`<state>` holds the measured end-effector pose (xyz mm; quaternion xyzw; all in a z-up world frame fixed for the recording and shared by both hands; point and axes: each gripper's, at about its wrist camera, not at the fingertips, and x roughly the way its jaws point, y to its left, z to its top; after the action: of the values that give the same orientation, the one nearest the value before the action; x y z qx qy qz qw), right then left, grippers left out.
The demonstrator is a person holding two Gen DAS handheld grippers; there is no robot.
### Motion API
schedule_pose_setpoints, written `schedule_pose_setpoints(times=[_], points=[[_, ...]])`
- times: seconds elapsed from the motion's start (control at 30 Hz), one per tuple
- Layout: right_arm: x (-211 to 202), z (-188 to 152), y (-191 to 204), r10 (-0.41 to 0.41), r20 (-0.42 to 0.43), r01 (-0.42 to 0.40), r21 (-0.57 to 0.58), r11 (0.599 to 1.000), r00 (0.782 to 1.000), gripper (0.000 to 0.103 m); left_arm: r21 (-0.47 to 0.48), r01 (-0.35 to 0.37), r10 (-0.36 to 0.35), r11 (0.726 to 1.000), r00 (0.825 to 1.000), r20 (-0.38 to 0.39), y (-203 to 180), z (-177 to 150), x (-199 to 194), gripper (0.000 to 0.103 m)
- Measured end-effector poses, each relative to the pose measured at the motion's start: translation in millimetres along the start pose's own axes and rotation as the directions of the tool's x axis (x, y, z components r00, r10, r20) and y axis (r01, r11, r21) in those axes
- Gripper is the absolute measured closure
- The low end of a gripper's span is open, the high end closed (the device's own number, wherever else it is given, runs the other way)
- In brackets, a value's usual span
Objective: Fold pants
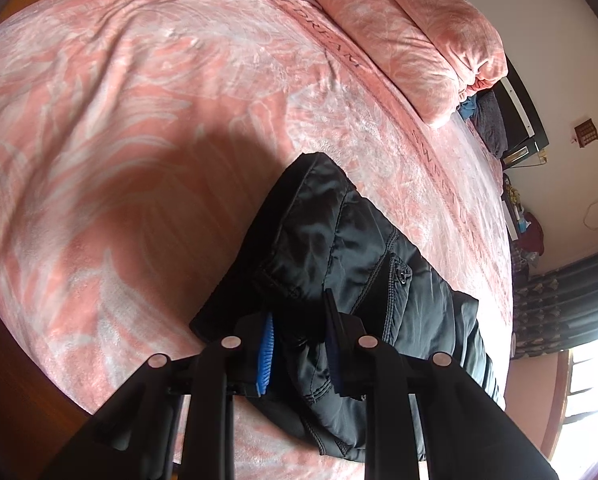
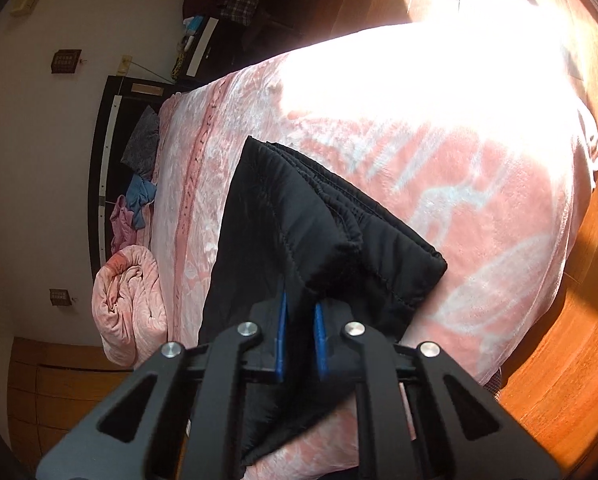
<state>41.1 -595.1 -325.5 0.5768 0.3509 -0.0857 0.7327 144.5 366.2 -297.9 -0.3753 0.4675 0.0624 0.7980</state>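
Black quilted pants (image 1: 339, 240) lie folded into a thick bundle on a pink patterned blanket (image 1: 139, 120). In the left wrist view my left gripper (image 1: 299, 344) is shut on the near edge of the bundle, with fabric bunched between its blue pads. A zip pocket shows just beyond it. In the right wrist view the same pants (image 2: 283, 208) show their elastic waistband edge and several stacked layers. My right gripper (image 2: 301, 332) is shut on a fold of the near edge, and the cloth is pinched tight between its blue pads.
A rolled pink quilt (image 1: 411, 32) lies by the dark headboard (image 1: 527, 120), with loose clothes (image 2: 139, 200) beside it. Wooden floor (image 2: 559, 360) runs along the bed's edge. Strong sunlight washes out the far blanket (image 2: 439, 72). A dark curtain (image 1: 571, 300) hangs by the window.
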Motion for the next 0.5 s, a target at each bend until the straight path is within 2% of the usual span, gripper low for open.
schedule_pose_setpoints(times=[0.13, 0.37, 0.5], points=[[-10.7, -8.0, -5.7, -0.016, 0.021, 0.017, -0.008, 1.0, 1.0, 0.094, -0.022, 0.009, -0.009, 1.0, 1.0, -0.005, 3.7, 1.4, -1.0, 0.083], [-12.2, -11.1, -21.4, -0.019, 0.001, 0.019, -0.011, 1.0, 1.0, 0.094, -0.029, 0.012, -0.013, 1.0, 1.0, -0.018, 12.8, -1.8, -3.0, 0.084], [-5.9, -5.1, -18.1, -0.035, -0.011, 0.035, -0.031, 0.999, 0.999, 0.094, -0.023, -0.011, 0.011, 1.0, 1.0, -0.005, 12.3, -1.9, 2.8, 0.084]])
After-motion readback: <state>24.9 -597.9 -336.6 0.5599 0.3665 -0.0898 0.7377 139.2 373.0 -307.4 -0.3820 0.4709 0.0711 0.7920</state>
